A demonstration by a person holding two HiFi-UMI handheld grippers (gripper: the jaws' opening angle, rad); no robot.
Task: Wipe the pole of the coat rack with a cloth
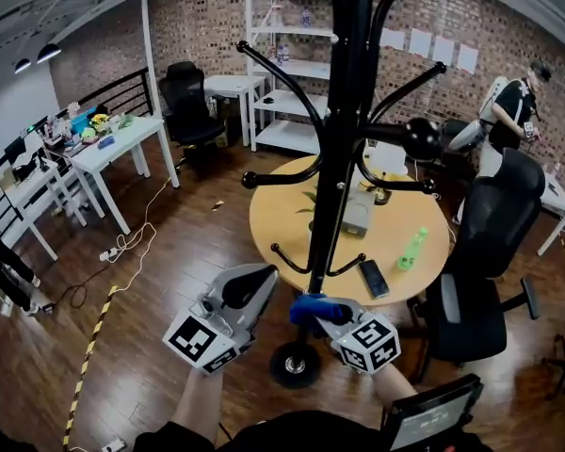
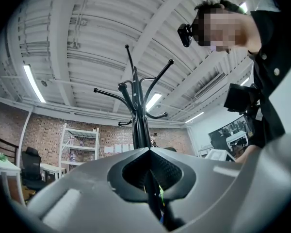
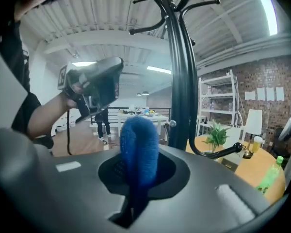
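Coat rack [image 1: 344, 83] dead centre in the head view, and its black pole [image 1: 335, 172] stands upright. The long axis runs from the round base [image 1: 295, 363] on the wood floor up past the curved hooks. The top is cut off by the frame edge. Both gripper views look up along the pole toward the ceiling, and there the hooks fan out in full.

The right gripper [image 1: 322, 316] has its fingers clamped on the blue cloth [image 1: 309, 307]. Its own view shows the cloth [image 3: 139, 149] rising from between the fingers as a fuzzy roll. The cloth sits low on the pole, just above the base, and covers a short stretch of it in the head view. From the right gripper view the pole [image 3: 182, 91] stands just right of the cloth with a sliver of room showing. Touching or a hair apart? Cannot tell.

The left gripper [image 1: 254, 285] hangs just left of the pole at the same low height, fingers together with nothing in them, tips angled up toward the pole.

Behind the rack there is a round wooden surface [image 1: 273, 219] with a phone [image 1: 374, 278] and a green bottle [image 1: 412, 250] on it.

As for print, each gripper's cube [image 1: 202, 342] carries black-and-white square markers. The sheets on the brick wall [image 1: 424, 43] are too small to read. The screen [image 1: 431, 420] at the bottom edge is cut off and too blurred to make out.
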